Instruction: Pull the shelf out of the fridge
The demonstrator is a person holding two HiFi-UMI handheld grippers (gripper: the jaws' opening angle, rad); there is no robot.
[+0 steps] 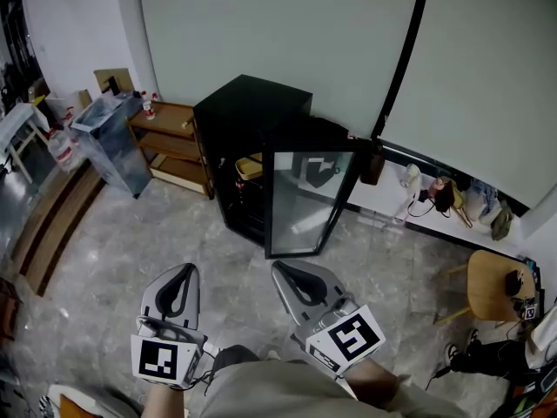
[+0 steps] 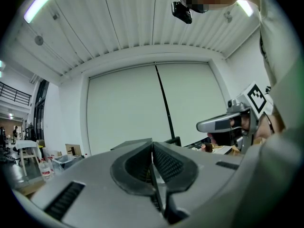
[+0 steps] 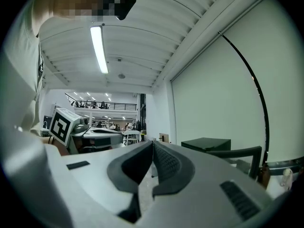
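Approach step, nothing gripped yet. Left gripper (image 1: 184, 271) and right gripper (image 1: 285, 270) well short of the fridge (image 1: 252, 116), both with jaws pressed together on nothing. Glass door (image 1: 306, 200) of the fridge already swung open. Shelf (image 1: 251, 209) inside the fridge, probably the dark racks below a yellow item (image 1: 250, 165); too dim to be sure. To do it well: step in close to the fridge, spread one gripper's jaws, pinch the shelf's front edge mid-width, pull straight out and level, stay clear of the door.

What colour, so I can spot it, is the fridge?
The fridge is black, clearest in the head view.
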